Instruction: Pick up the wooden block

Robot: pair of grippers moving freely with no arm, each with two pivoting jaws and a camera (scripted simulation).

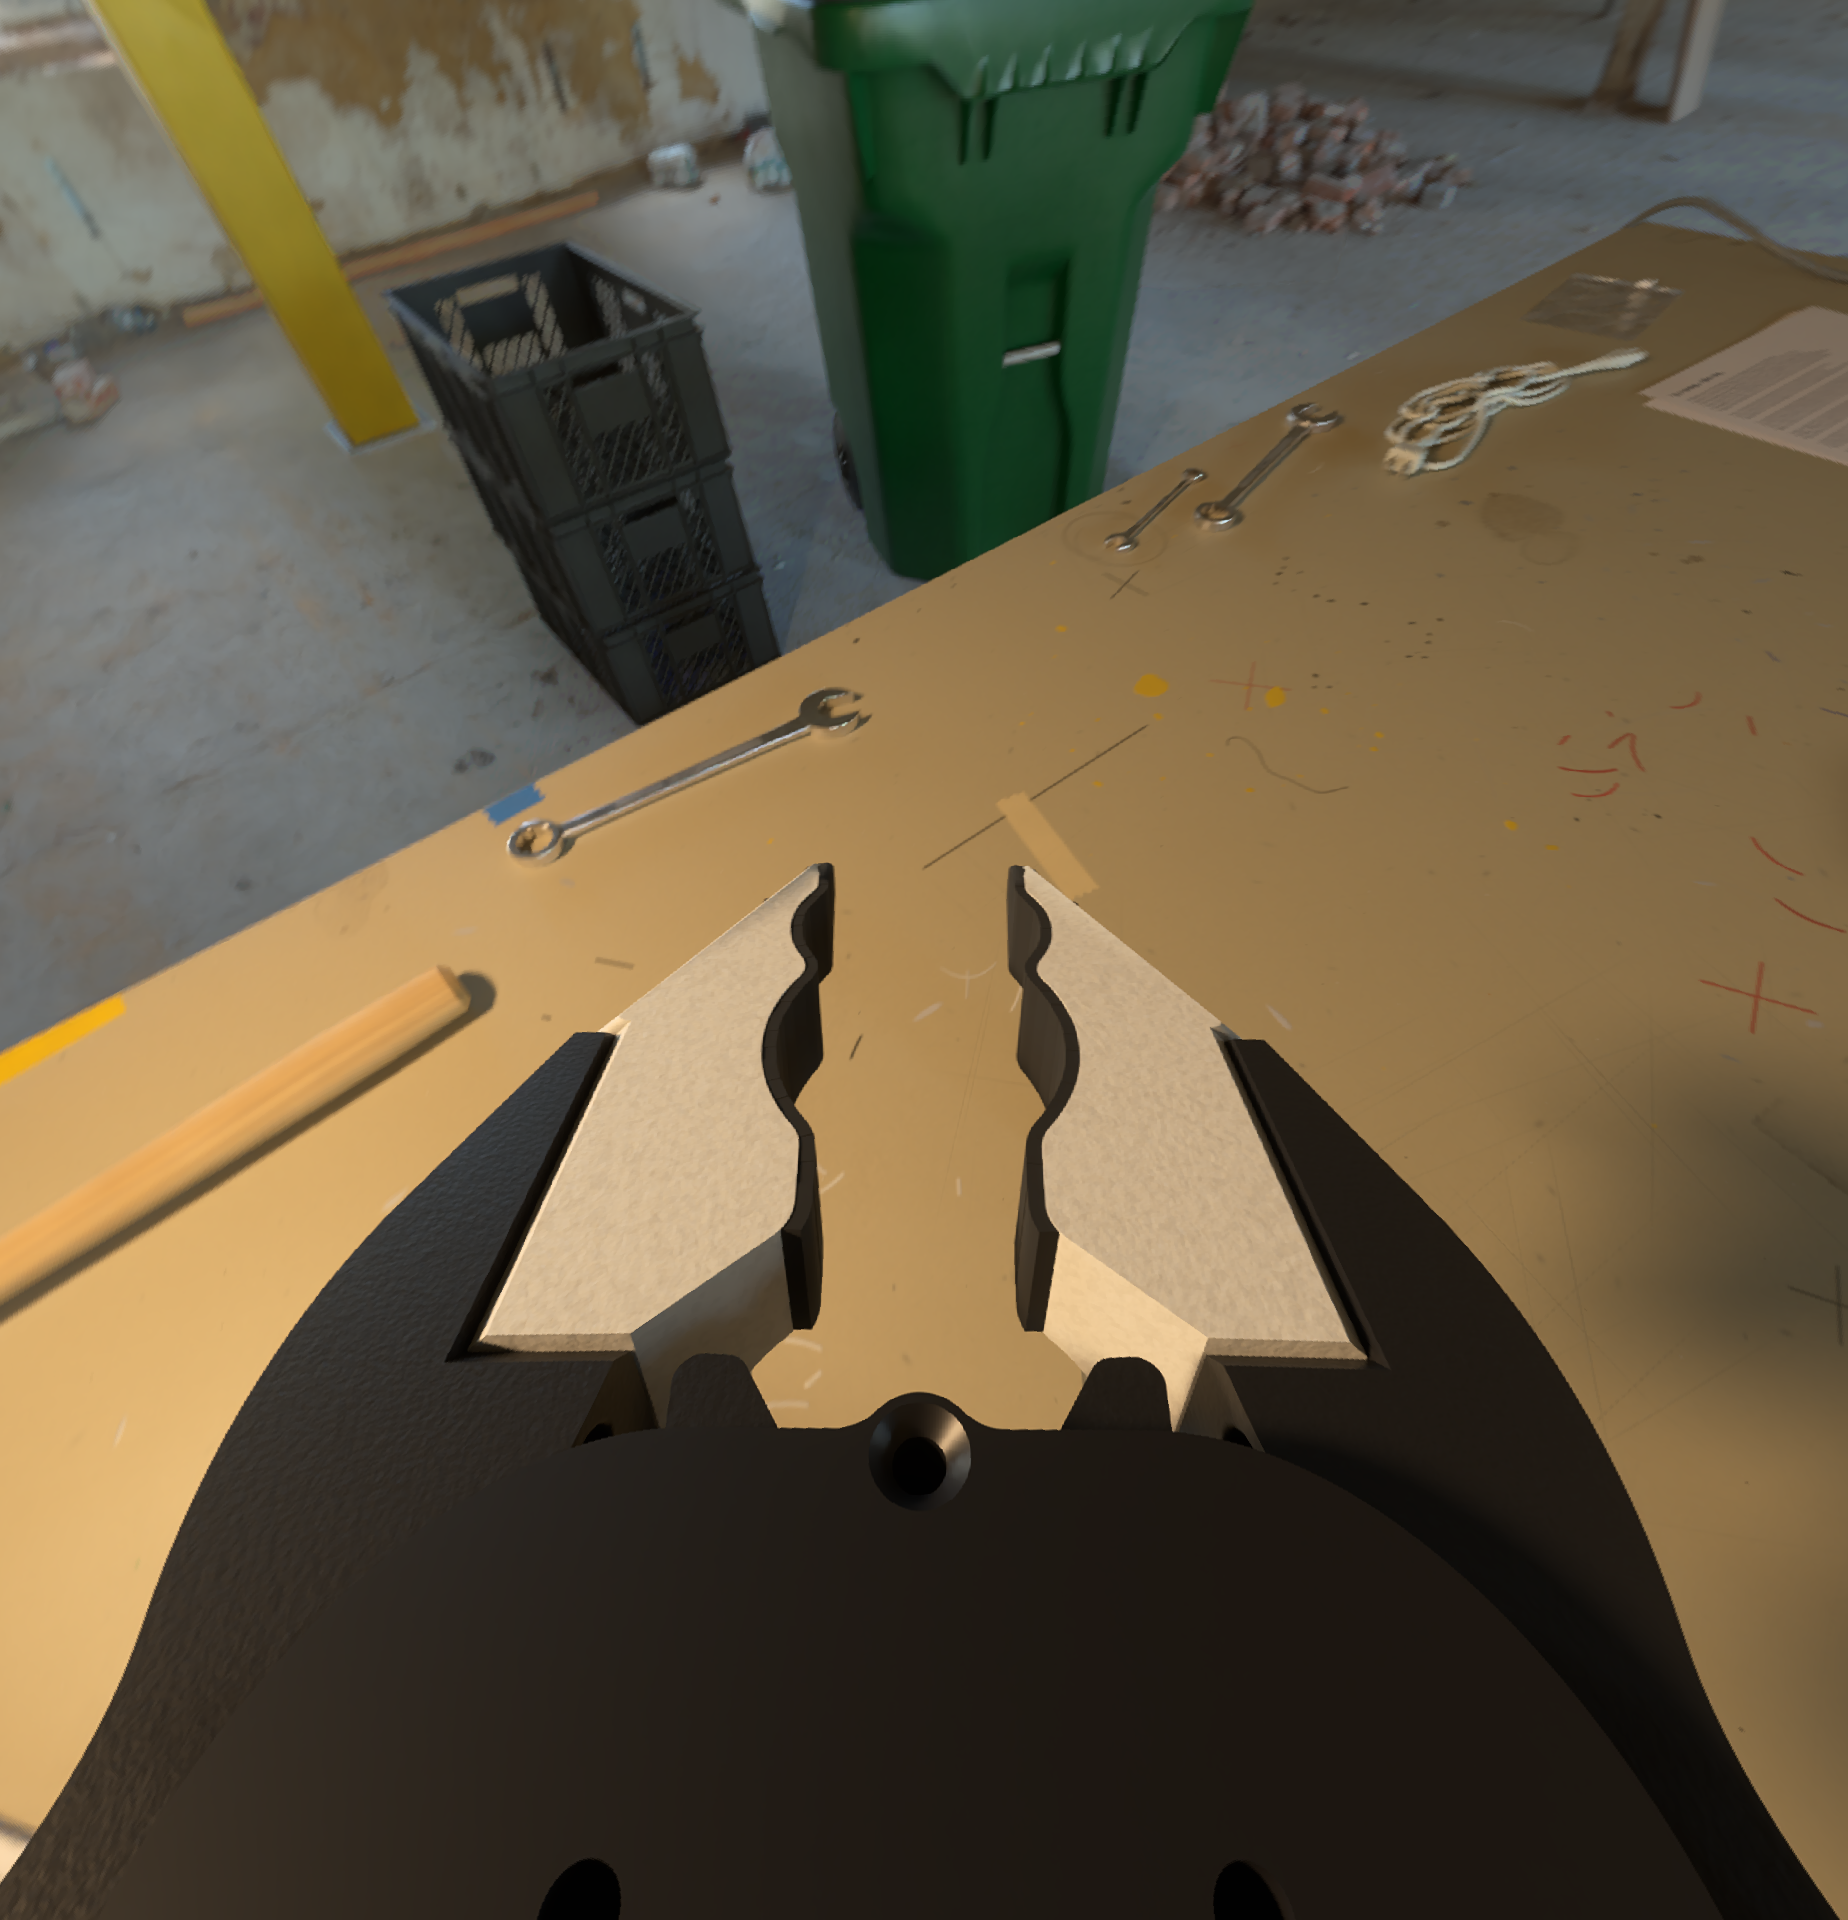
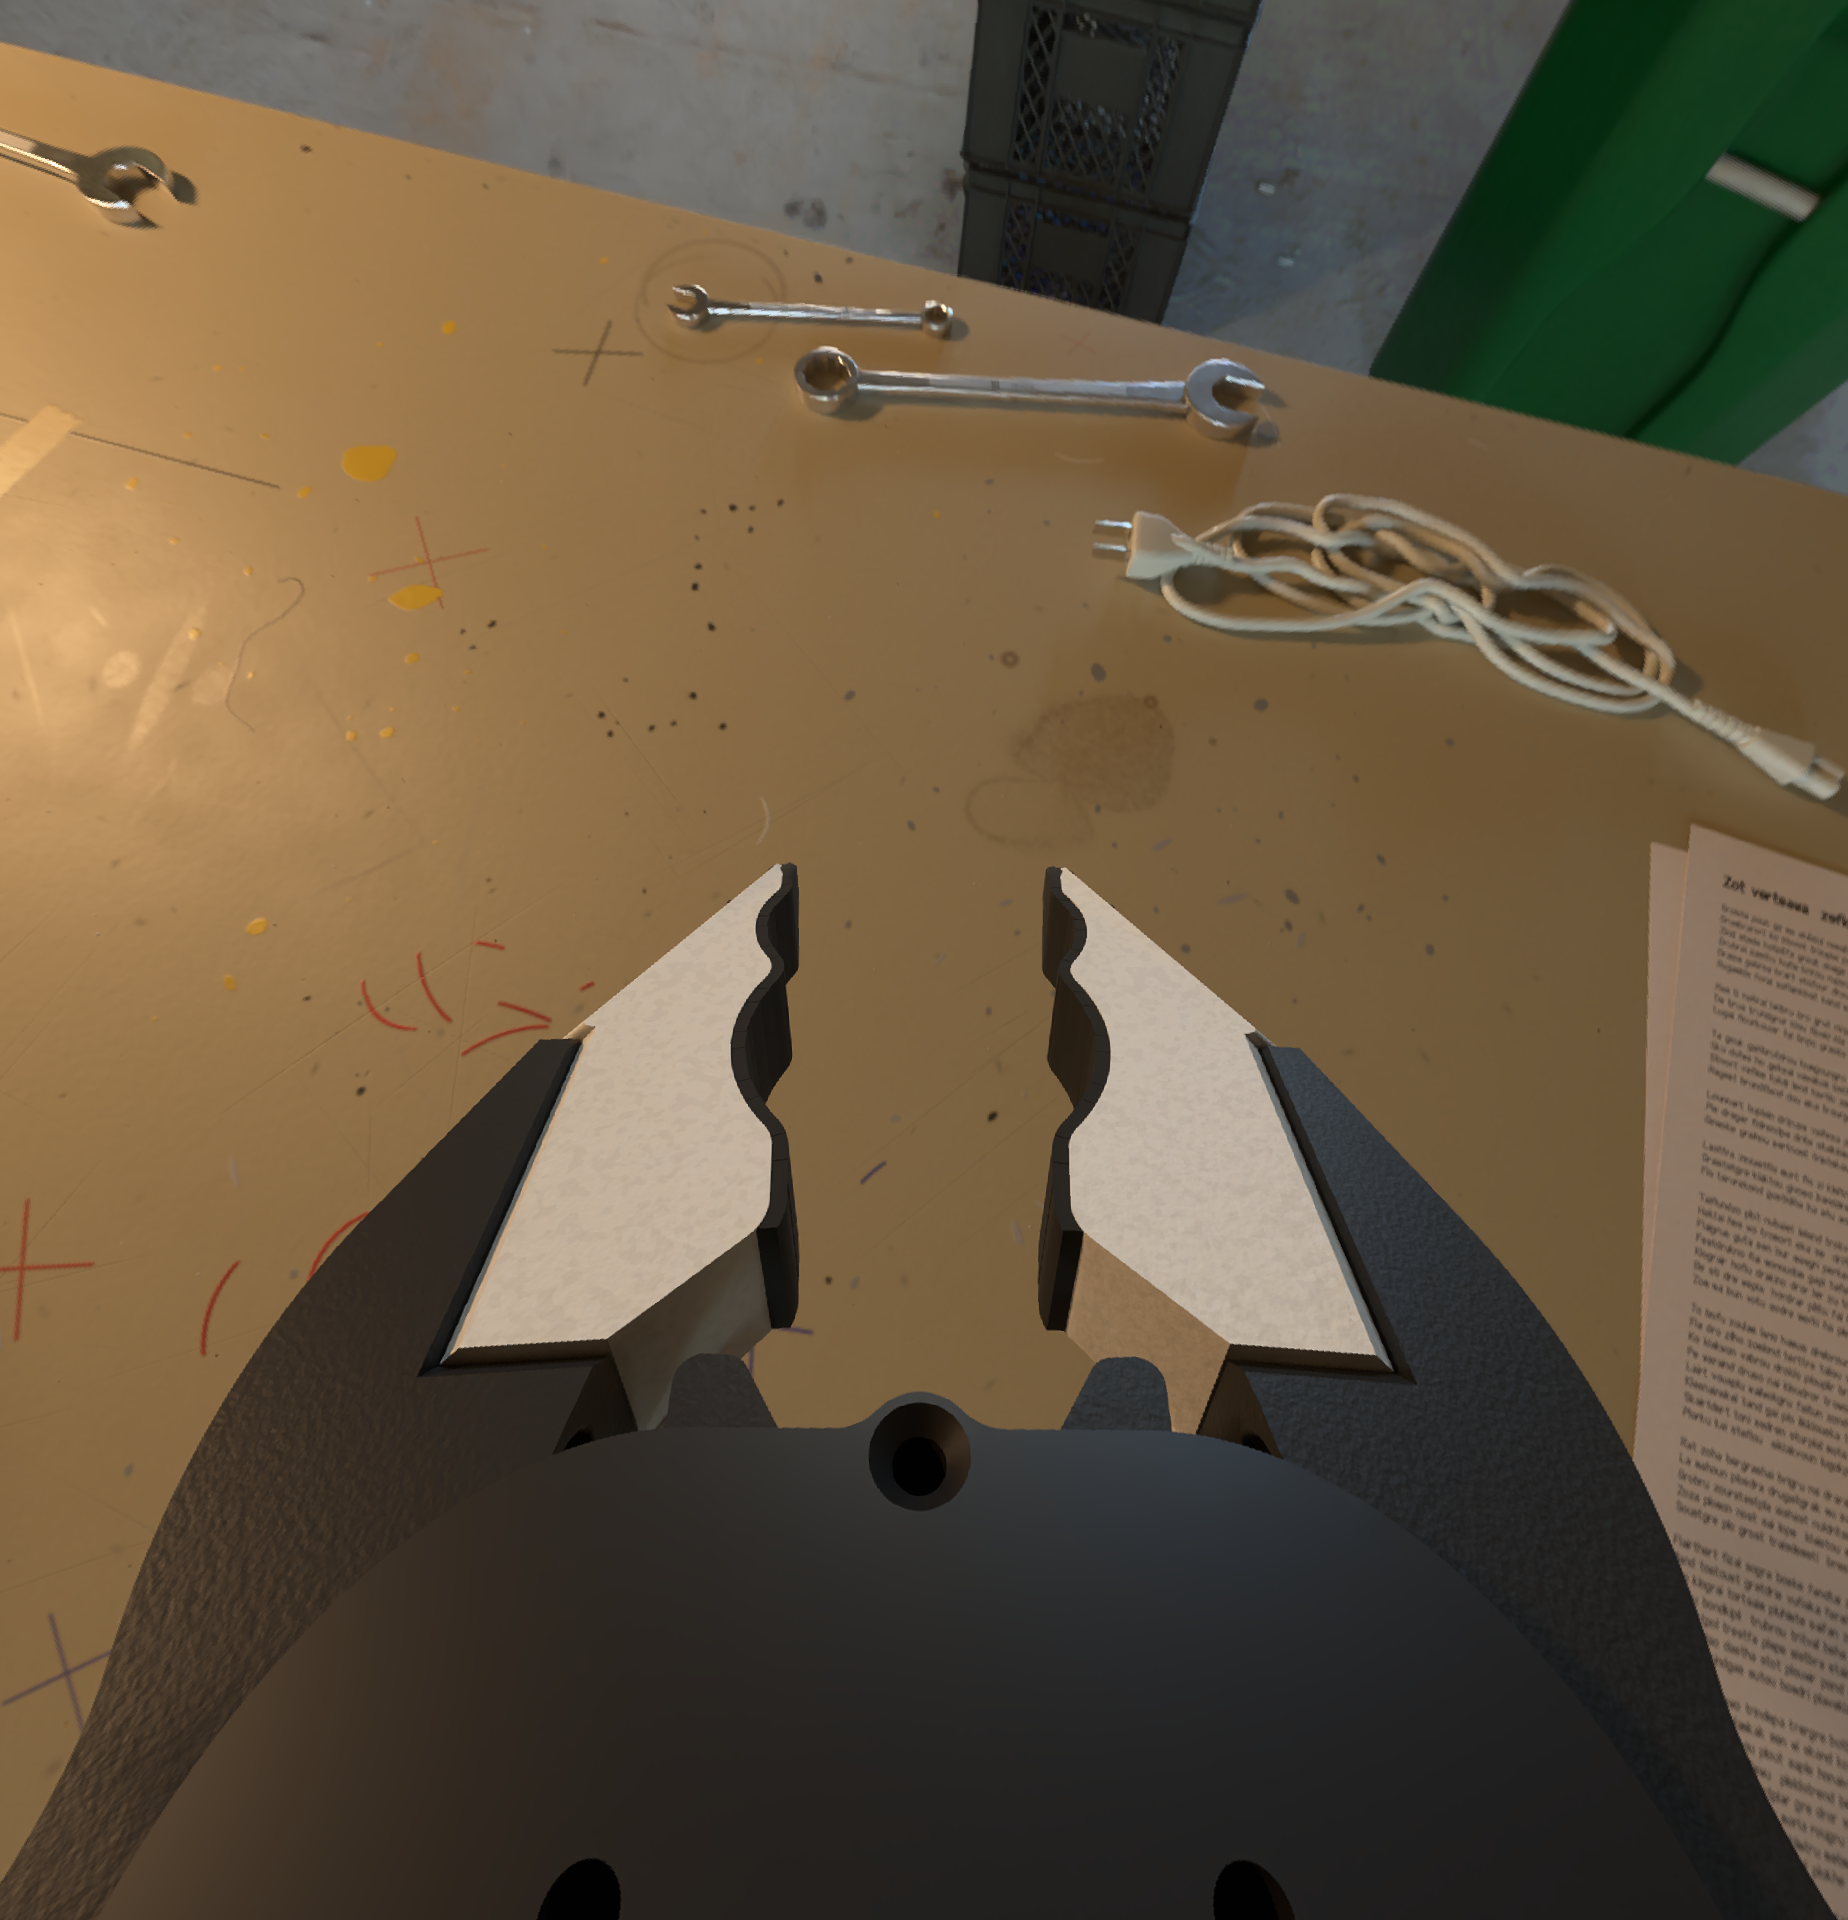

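A long pale wooden block [image 1: 224,1132] lies on the tan tabletop [image 1: 1315,1039] at the left of the left wrist view, running from the left edge up to the right. My left gripper [image 1: 920,878] is open and empty, above the table, with the block off to its left and apart from it. My right gripper [image 2: 918,878] is open and empty over a bare, paint-speckled part of the table [image 2: 587,675]. The block does not show in the right wrist view.
A long wrench [image 1: 681,774] lies just ahead of the left gripper. Two smaller wrenches [image 2: 1024,390], a coiled white cord [image 2: 1419,603] and printed sheets [image 2: 1772,1247] lie near the right gripper. A green bin [image 1: 1003,260] and stacked black crates [image 1: 598,468] stand beyond the table edge.
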